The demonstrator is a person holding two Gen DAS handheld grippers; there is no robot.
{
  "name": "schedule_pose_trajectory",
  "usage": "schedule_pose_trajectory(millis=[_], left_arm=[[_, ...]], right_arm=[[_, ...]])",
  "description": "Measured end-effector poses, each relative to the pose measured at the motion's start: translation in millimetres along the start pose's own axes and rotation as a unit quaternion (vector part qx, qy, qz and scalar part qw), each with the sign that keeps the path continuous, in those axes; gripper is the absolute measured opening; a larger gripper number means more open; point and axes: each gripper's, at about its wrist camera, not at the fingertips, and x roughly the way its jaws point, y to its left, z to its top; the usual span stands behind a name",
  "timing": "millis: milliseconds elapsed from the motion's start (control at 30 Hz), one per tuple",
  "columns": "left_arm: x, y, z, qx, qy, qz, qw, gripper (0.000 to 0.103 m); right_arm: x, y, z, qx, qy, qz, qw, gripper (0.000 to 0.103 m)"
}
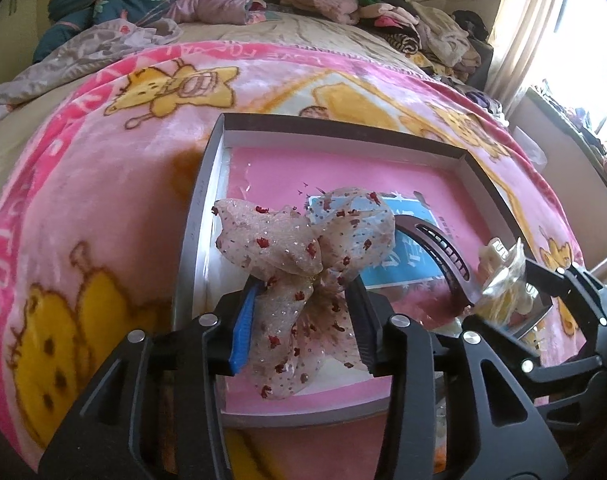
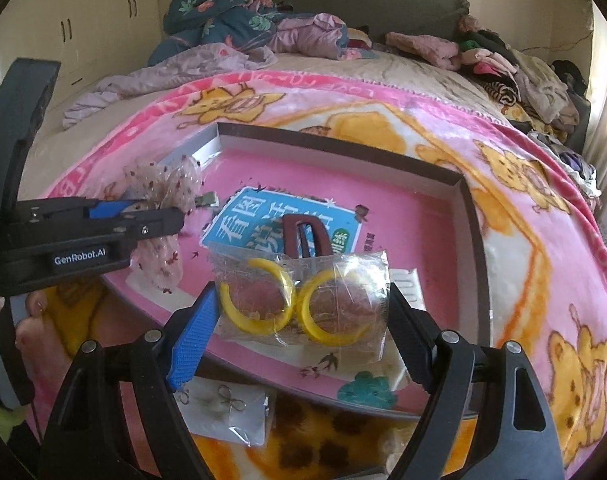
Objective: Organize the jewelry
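The big flat box [image 2: 469,216] lies on the pink bear blanket [image 2: 543,264]. Over the box's left side, the left gripper [image 1: 303,304] has a sparkly bow [image 1: 303,240] between its fingers. Over the box's near edge, the right gripper [image 2: 303,320] holds a clear bag of yellow hoops [image 2: 299,300]. A dark hair clip [image 2: 303,236] lies inside the box.

1. "GenRobot.AI" stands in white letters on the side of the left gripper [image 2: 171,210].
2. Large white Chinese characters, including 看图, cover the blue book cover [image 2: 263,220] in the box [image 2: 469,208].
3. The pink blanket [image 1: 115,184] border carries red lettering, too warped to read.
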Motion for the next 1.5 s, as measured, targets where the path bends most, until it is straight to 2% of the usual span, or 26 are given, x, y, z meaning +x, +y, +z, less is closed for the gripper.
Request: schedule_pose_trajectory(millis=[100, 167, 300, 767, 1133, 1500], left_arm=[[0, 0, 0, 0.001, 0.000, 0.000, 1.0000, 0.035], [0, 0, 0, 0.000, 0.000, -0.001, 1.0000, 0.035], [0, 1, 0, 0.001, 0.001, -0.001, 1.0000, 0.036], [-13, -19, 2, 0.013, -0.008, 0.000, 0.9999, 0.065], [-42, -36, -1, 0.020, -0.028, -0.003, 0.9994, 0.080], [-68, -51, -12, 0.028, -0.045, -0.006, 0.9986, 0.083]], right_arm=[[2, 2, -2, 0.000, 0.003, 0.001, 1.000, 0.083], [1, 2, -2, 0.002, 0.000, 0.004, 1.000, 0.089], [-4, 0, -3, 0.008, -0.005, 0.004, 1.000, 0.089], [-43, -22, -20, 0.044, -0.024, 0.002, 0.999, 0.092], [-73, -37, -39, 0.065, -0.036, -0.006, 0.997, 0.092], [-105, -46, -54, 0.071, -0.054, -0.015, 0.996, 0.092]])
